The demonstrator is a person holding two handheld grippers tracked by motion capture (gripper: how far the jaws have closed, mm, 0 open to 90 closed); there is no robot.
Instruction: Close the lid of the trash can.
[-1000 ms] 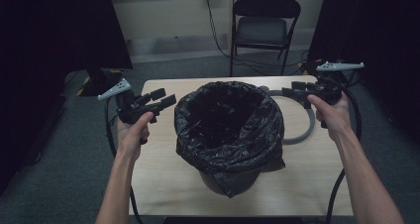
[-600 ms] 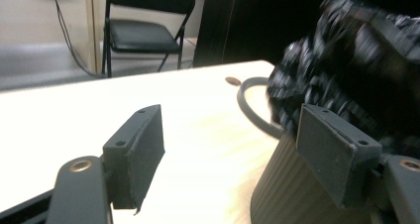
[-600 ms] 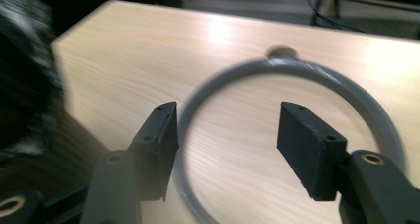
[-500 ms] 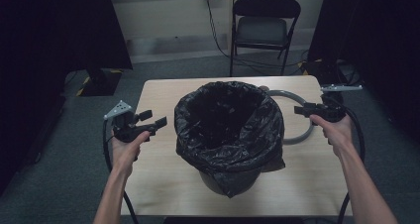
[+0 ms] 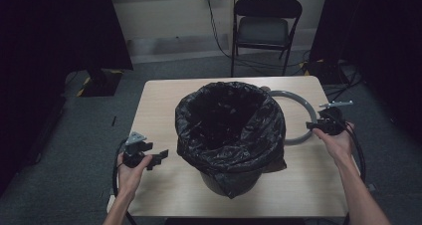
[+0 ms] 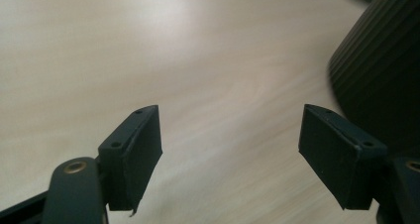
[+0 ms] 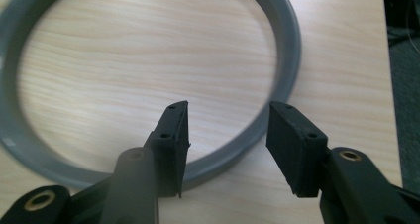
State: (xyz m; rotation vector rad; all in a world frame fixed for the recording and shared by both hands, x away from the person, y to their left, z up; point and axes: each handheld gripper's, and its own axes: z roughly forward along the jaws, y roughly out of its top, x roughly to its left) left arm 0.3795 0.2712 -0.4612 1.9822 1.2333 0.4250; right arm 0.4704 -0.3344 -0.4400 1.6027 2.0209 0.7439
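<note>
Both grippers are hanging low over the table (image 5: pixel 164 195), one on each side of the bin (image 5: pixel 229 135). At the near left edge of the table, the left gripper (image 5: pixel 160 158) is pointing toward the bin with its jaws standing wide and nothing between them; they have just been closing slightly, and in the left gripper view (image 6: pixel 230 149) bare wood is showing in the gap while the bin's ribbed dark wall (image 6: pixel 381 75) is rising just beside the right-hand jaw. By the table's right edge, the right gripper (image 5: pixel 314 127) is hovering at the outer side of the grey ring (image 5: pixel 303 113), which is lying flat on the table, partly hidden behind the bin. In the right gripper view (image 7: pixel 228 144) its jaws are half open and have just been narrowing, straddling the ring's band (image 7: pixel 285 60) from above, the pads not pressing on it. A black bag (image 5: pixel 271 150) is lining the bin, folded over its rim.
</note>
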